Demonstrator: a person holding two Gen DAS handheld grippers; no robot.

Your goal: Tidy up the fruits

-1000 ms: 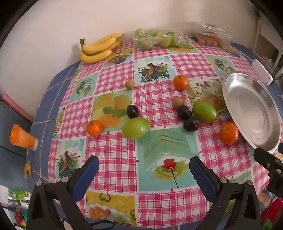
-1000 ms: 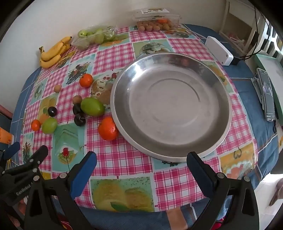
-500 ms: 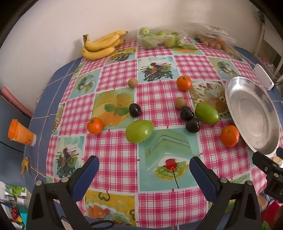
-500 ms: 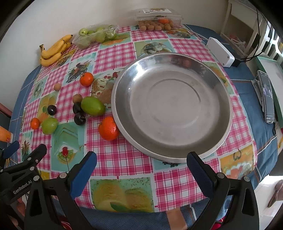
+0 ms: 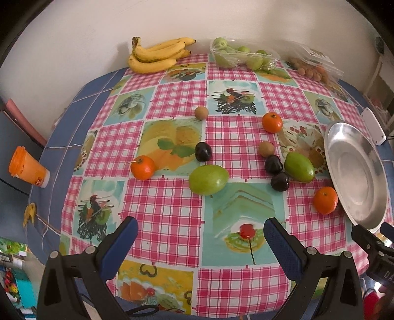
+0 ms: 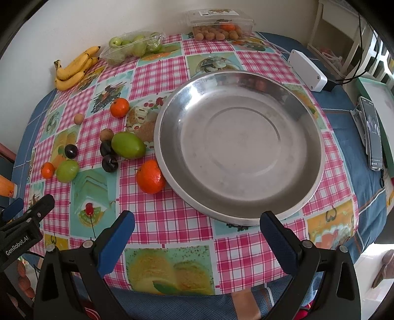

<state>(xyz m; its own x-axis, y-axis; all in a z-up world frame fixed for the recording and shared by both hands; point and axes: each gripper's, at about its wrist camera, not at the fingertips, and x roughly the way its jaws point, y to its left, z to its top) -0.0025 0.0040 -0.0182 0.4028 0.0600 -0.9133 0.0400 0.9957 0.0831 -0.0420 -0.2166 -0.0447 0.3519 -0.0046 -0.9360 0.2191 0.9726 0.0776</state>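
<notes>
Loose fruit lies on the checked tablecloth: two green mangoes (image 5: 208,179) (image 5: 299,166), three oranges (image 5: 142,167) (image 5: 271,122) (image 5: 325,200), three dark plums (image 5: 203,151) and two small brown fruits (image 5: 201,113). An empty steel dish (image 6: 240,145) sits to the right, with one orange (image 6: 150,176) touching its rim. My left gripper (image 5: 200,240) hovers open over the near table edge, below the mango. My right gripper (image 6: 197,233) is open in front of the dish, holding nothing.
Bananas (image 5: 157,55), a pack of green fruit (image 5: 242,55) and a clear box of small brown fruit (image 6: 219,23) line the back by the wall. A white device (image 6: 307,70) and a phone (image 6: 373,133) lie right of the dish. An orange cup (image 5: 28,168) stands at the left.
The left wrist view has drifted so the fruits sit slightly lower and more to the right. The right view has barely shifted. No fruit has moved.
</notes>
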